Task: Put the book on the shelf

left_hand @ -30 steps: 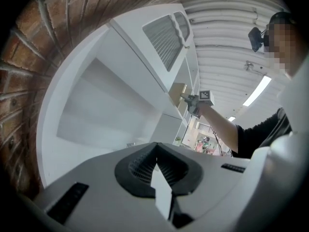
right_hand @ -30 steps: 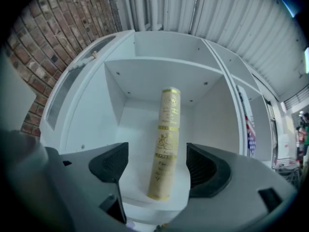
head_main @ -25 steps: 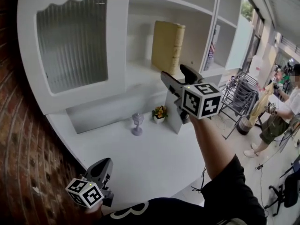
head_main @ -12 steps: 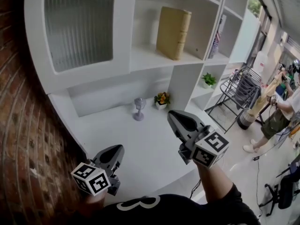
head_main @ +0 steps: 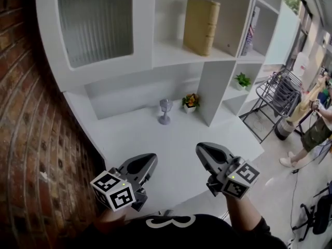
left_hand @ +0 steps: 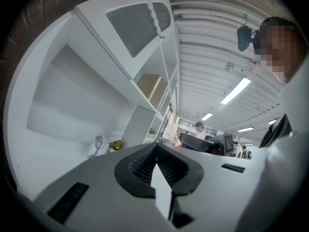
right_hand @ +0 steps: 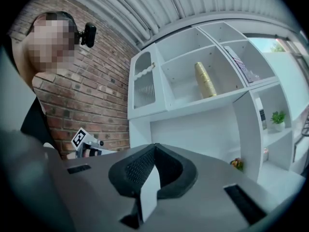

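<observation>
- Tan book (head_main: 201, 26) upright, unsupported on shelf (head_main: 171, 54), 1 o'clock; judged liable to topple if shelf knocked.
- Jaws together, empty: left gripper (head_main: 147, 163), right gripper (head_main: 206, 152).

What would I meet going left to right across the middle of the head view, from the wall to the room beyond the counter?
brick wall → goblet → flower pot → green plant → wire rack → person

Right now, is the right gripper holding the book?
No, the book stands on the shelf, and the right gripper is shut and empty.
</observation>
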`<move>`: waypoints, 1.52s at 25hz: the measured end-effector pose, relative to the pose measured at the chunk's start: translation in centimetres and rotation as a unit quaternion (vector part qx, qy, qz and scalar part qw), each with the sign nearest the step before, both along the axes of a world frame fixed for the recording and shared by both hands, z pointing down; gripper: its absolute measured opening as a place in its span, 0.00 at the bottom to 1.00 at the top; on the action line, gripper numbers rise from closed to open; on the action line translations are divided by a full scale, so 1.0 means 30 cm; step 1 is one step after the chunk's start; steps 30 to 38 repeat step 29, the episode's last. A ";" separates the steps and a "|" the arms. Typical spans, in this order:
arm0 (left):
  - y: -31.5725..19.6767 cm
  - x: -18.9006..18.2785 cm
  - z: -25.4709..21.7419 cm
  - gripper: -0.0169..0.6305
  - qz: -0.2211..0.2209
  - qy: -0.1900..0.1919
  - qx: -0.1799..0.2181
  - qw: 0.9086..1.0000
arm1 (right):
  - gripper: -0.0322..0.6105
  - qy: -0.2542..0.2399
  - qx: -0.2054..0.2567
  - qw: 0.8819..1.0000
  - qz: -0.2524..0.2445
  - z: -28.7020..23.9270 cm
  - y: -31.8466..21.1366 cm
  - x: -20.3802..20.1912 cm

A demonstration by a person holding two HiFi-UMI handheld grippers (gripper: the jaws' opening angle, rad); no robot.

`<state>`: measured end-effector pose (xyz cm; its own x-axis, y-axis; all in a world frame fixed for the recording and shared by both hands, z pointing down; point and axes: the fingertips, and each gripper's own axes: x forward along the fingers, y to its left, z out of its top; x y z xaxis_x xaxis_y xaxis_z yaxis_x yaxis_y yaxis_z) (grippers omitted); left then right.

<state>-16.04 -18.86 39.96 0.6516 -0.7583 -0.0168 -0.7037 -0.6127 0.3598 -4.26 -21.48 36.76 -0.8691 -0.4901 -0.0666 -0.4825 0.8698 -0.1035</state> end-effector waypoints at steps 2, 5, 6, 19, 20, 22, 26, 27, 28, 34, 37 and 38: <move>0.015 0.031 -0.001 0.03 0.007 0.001 0.001 1.000 | 0.06 -0.008 0.003 1.000 -0.018 0.009 0.038 0.007; 0.033 0.077 -0.001 0.03 0.020 0.001 0.002 1.000 | 0.06 -0.005 0.007 1.000 -0.023 0.022 0.076 0.027; 0.038 0.087 -0.002 0.03 0.022 0.000 0.003 1.000 | 0.06 -0.016 0.002 0.999 -0.029 0.017 0.090 0.035; 0.090 0.169 -0.049 0.03 0.036 0.001 0.026 0.999 | 0.06 -0.046 -0.005 0.999 -0.010 0.015 0.137 0.133; 0.091 0.171 -0.049 0.03 0.035 0.000 0.027 0.999 | 0.06 -0.048 -0.004 0.999 -0.009 0.016 0.140 0.135; 0.091 0.173 -0.045 0.03 0.034 -0.001 0.027 0.999 | 0.06 -0.049 -0.008 0.999 -0.009 0.022 0.147 0.136; 0.093 0.174 -0.013 0.03 0.031 0.001 0.013 0.999 | 0.06 -0.042 -0.014 0.999 -0.010 0.045 0.166 0.125; 0.094 0.173 -0.008 0.03 0.030 0.002 0.010 0.999 | 0.06 -0.039 -0.014 0.999 -0.010 0.050 0.169 0.124; 0.095 0.173 -0.004 0.03 0.030 0.003 0.008 1.000 | 0.06 -0.037 -0.014 0.999 -0.009 0.052 0.171 0.123; 0.095 0.172 -0.002 0.03 0.030 0.003 0.007 1.000 | 0.06 -0.036 -0.013 0.999 -0.008 0.053 0.172 0.124; 0.095 0.172 -0.002 0.03 0.030 0.003 0.007 1.000 | 0.06 -0.036 -0.013 0.999 -0.008 0.053 0.172 0.124; 0.095 0.172 -0.002 0.03 0.030 0.003 0.007 1.000 | 0.06 -0.036 -0.013 0.999 -0.008 0.053 0.172 0.124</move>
